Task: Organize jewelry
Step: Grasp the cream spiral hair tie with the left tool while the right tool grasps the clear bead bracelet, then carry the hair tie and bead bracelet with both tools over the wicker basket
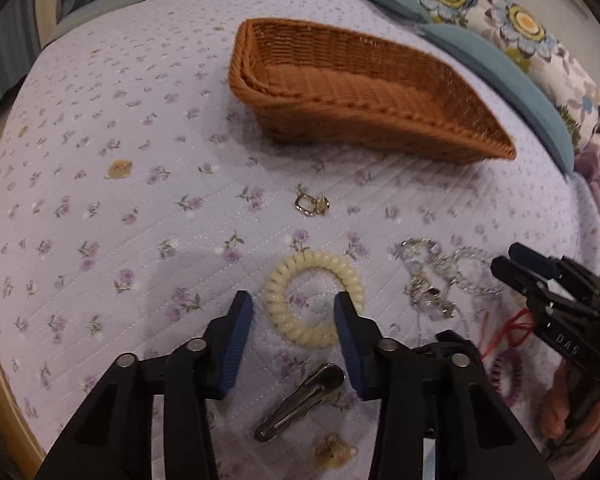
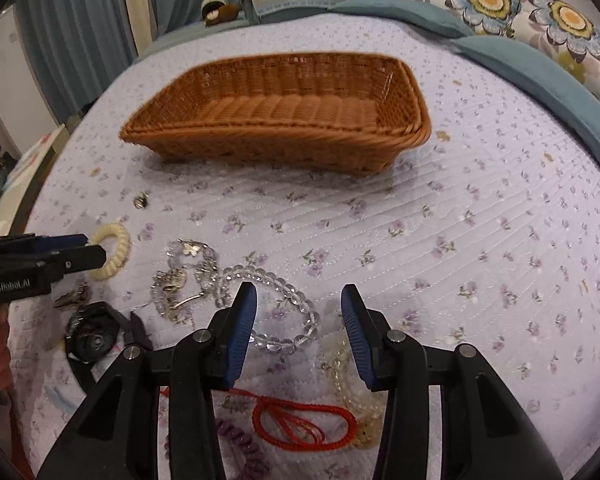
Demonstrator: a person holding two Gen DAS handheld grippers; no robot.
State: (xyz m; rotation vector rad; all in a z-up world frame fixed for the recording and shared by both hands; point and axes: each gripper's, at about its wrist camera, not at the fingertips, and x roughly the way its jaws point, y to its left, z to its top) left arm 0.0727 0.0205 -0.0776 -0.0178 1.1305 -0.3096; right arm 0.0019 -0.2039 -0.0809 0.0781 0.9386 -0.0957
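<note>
Task is barely starting: basket (image 1: 364, 92) is sitting empty on the bed (image 1: 100, 120) and every piece is still lying on the quilt, so all of it is left to move. Left claw (image 1: 294, 308) is standing partly open, holding nothing, straddling the left arc of the cream coil tie (image 1: 314, 298); one pad is sitting outside the ring's left edge, the other over its hollow, and whether either pad is touching it can't be told. Silver hair clip (image 1: 300, 400) is lying just below that claw, gold charm (image 1: 310, 204) beyond its tips, basket further beyond. Right claw (image 2: 298, 306) is also hanging partly open and empty over the clear bead bracelet (image 2: 276, 304), with the bracelet's right side between the pads and not gripped. Silver chain tangle (image 2: 180, 280) is lying just left of that claw, red cord (image 2: 300, 420) and purple coil tie (image 2: 244, 448) below it, pale bead string (image 2: 352, 384) by its right finger, black round piece (image 2: 94, 338) further left. Judging, both claws are lining up first picks.
</note>
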